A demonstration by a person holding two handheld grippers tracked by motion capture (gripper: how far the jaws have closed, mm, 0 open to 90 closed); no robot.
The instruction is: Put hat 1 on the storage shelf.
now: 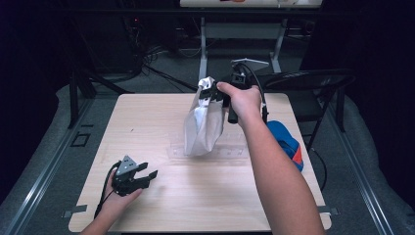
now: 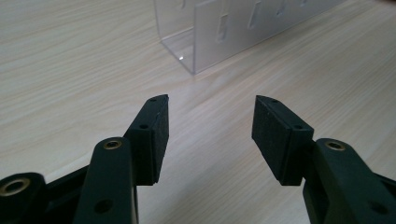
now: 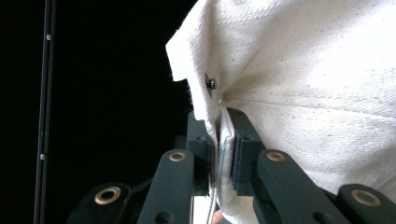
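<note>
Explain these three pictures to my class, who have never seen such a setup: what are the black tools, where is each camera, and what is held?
A person holds a two-jaw gripper in each hand. The high view looks down on the wooden table. The other two cameras ride on the grippers. The left gripper rests low near the table's front, jaws open, facing a clear plastic rack. The right gripper is raised, jaws shut on the top edge of a cream cloth bag, which hangs down to the rack.
</note>
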